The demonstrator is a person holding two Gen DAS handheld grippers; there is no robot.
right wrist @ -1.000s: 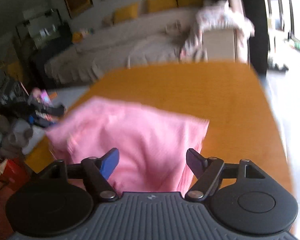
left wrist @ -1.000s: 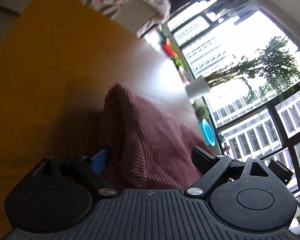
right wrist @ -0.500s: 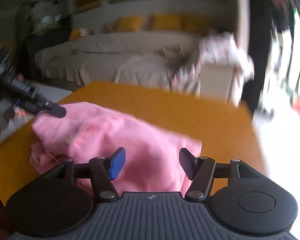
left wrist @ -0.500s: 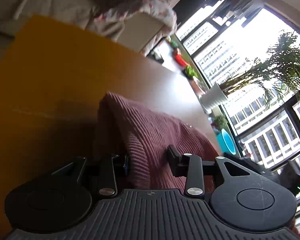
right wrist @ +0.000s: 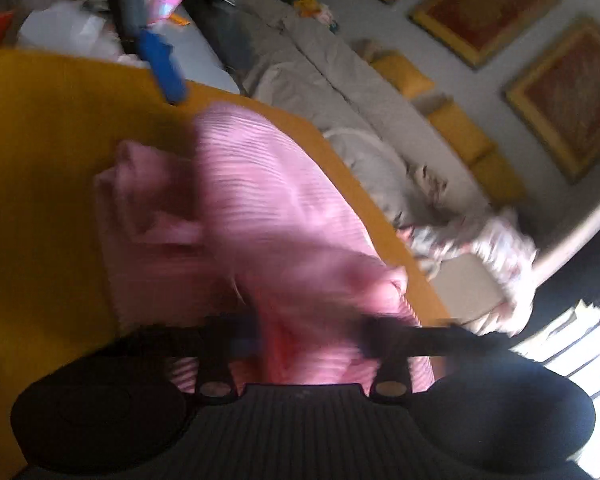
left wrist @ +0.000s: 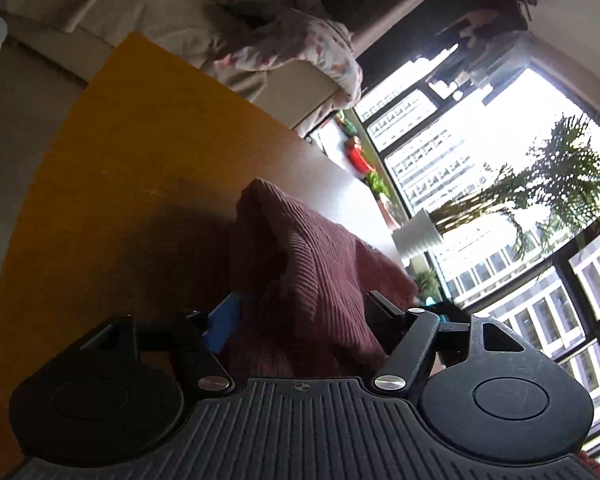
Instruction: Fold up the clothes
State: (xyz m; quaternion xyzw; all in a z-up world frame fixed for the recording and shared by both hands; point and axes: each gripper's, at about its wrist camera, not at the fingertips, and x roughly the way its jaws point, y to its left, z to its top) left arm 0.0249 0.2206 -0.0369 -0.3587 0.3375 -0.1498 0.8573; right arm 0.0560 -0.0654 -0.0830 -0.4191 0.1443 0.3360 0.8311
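A pink ribbed garment lies bunched on the orange table; in the left wrist view the same garment looks dark maroon in shadow. My left gripper straddles a raised fold of it, and its jaws are opening with cloth between them and the pads off the cloth. My right gripper is blurred by motion and rolled to one side. Its jaws are closing on a gathered edge of the garment, which puckers toward them. The left gripper's blue finger shows at the garment's far end.
A beige-covered sofa with yellow cushions and a floral cloth stands past the table's far edge. Large windows and a white plant pot line one side. Framed pictures hang on the wall.
The left jaws pinched in on the fold, then spread again. The right gripper swung sideways and rolled, and its jaws narrowed onto the garment's edge.
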